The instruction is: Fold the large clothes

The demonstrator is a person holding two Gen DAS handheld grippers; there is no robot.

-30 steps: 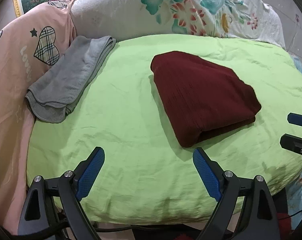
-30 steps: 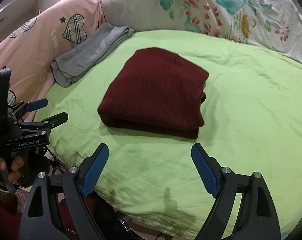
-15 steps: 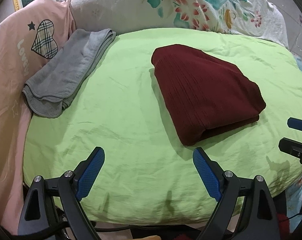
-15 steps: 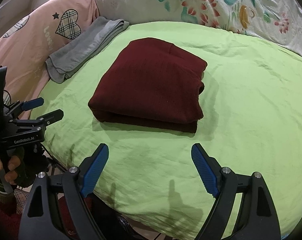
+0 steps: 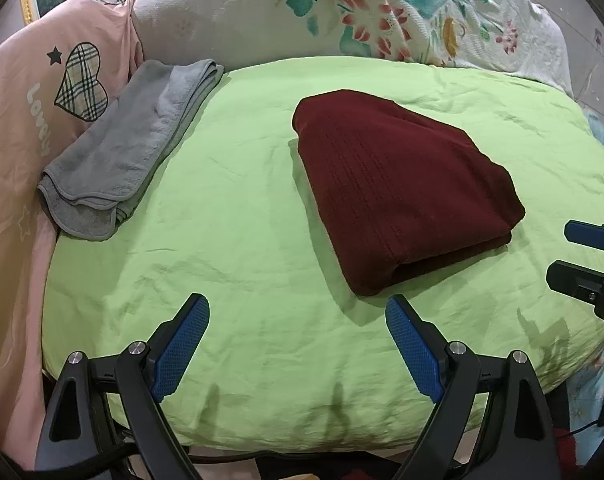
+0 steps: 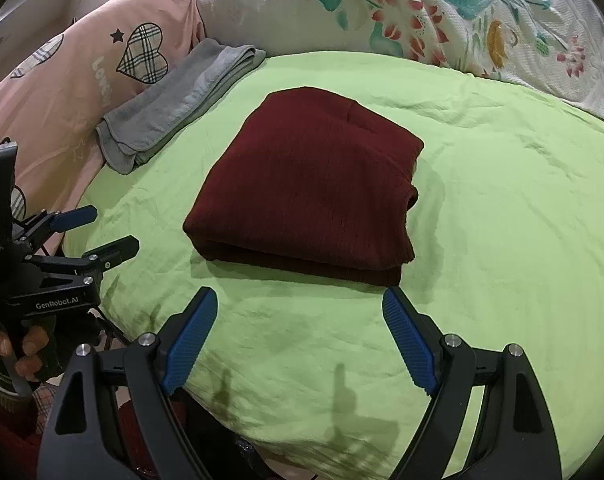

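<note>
Folded sweater [image 5: 401,192] at 12 o'clock looked soft, floppy; best pinched at folded edge. Left gripper [image 5: 298,338] and right gripper [image 6: 300,334] were spread, empty.

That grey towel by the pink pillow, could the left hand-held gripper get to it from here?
Probably yes. The left hand-held gripper is open, and only bare green sheet lies between it and the grey towel; the folded maroon garment sits aside.
</note>
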